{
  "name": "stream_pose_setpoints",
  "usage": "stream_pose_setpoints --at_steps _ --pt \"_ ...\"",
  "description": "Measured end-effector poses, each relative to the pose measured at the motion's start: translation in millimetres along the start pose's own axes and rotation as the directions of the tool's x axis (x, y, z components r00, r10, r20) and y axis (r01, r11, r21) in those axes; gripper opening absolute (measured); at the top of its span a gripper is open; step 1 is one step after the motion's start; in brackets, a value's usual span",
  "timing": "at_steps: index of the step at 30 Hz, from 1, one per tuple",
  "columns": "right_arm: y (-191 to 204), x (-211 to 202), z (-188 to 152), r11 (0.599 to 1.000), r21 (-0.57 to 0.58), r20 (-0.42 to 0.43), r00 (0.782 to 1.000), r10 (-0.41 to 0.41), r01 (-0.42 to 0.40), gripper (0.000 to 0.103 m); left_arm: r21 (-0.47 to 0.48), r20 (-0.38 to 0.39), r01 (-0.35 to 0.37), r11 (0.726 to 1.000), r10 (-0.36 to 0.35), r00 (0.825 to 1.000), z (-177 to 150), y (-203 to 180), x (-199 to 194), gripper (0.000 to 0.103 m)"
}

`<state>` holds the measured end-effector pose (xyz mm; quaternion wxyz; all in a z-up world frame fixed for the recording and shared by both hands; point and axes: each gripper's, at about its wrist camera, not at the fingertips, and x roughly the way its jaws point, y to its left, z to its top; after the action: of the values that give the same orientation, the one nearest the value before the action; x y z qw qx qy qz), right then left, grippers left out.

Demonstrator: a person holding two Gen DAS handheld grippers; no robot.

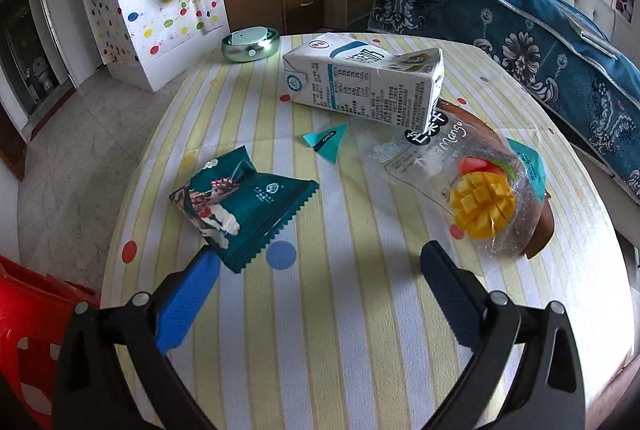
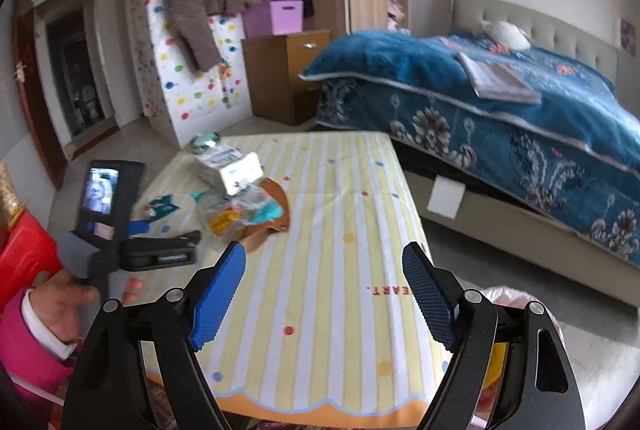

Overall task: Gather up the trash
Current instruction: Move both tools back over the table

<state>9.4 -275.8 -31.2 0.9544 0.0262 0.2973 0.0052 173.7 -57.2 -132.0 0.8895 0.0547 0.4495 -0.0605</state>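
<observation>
Left tool (image 1: 320,258) wide, empty, beside teal wrapper (image 1: 240,206), right tool (image 2: 324,262) wide over bare tablecloth (image 2: 340,270)

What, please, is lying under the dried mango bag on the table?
A brown curved object shows past the dried mango bag; most of it is covered. The milk carton rests on the bag's top edge.

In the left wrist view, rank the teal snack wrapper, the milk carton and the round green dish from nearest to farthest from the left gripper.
From the open left gripper:
1. Teal snack wrapper, just beyond the left-hand fingertip.
2. Milk carton, lying on its side mid-table, to the right.
3. Round green dish, at the table's far edge, left of the carton.
</observation>
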Motion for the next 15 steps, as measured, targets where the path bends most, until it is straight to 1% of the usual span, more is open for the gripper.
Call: stream_pose_setpoints --at_steps 2,4,6,7,9,11,12,14,15 --pt "9 -7 1 0.999 -0.016 0.031 0.999 0.03 -0.029 0.08 0.0 0.0 0.0 1.0 0.0 1.0 0 0 0 0.097" --pt "34 -23 12 0.992 -0.058 0.096 0.988 0.12 -0.114 0.08 0.0 0.0 0.0 1.0 0.0 1.0 0 0 0 0.097" --pt "43 -28 14 0.985 -0.077 0.119 0.98 0.161 -0.153 0.08 0.0 0.0 0.0 1.0 0.0 1.0 0 0 0 0.097" --pt "67 -37 20 0.968 -0.112 0.149 0.959 0.242 -0.226 0.08 0.0 0.0 0.0 1.0 0.0 1.0 0 0 0 0.097" --pt "78 -43 23 0.956 -0.13 0.156 0.946 0.284 -0.265 0.08 0.0 0.0 0.0 1.0 0.0 1.0 0 0 0 0.097" --pt "105 -51 29 0.923 -0.185 0.161 0.916 0.367 -0.337 0.08 0.0 0.0 0.0 1.0 0.0 1.0 0 0 0 0.097" --pt "110 -53 31 0.915 -0.201 0.16 0.91 0.382 -0.349 0.08 0.0 0.0 0.0 1.0 0.0 1.0 0 0 0 0.097" --pt "130 -59 31 0.887 -0.26 0.149 0.891 0.428 -0.382 0.08 0.001 0.0 0.0 1.0 0.0 1.0 0 0 0 0.097" --pt "134 -61 31 0.88 -0.272 0.147 0.887 0.437 -0.389 0.08 0.001 0.0 0.0 1.0 0.0 1.0 0 0 0 0.098"
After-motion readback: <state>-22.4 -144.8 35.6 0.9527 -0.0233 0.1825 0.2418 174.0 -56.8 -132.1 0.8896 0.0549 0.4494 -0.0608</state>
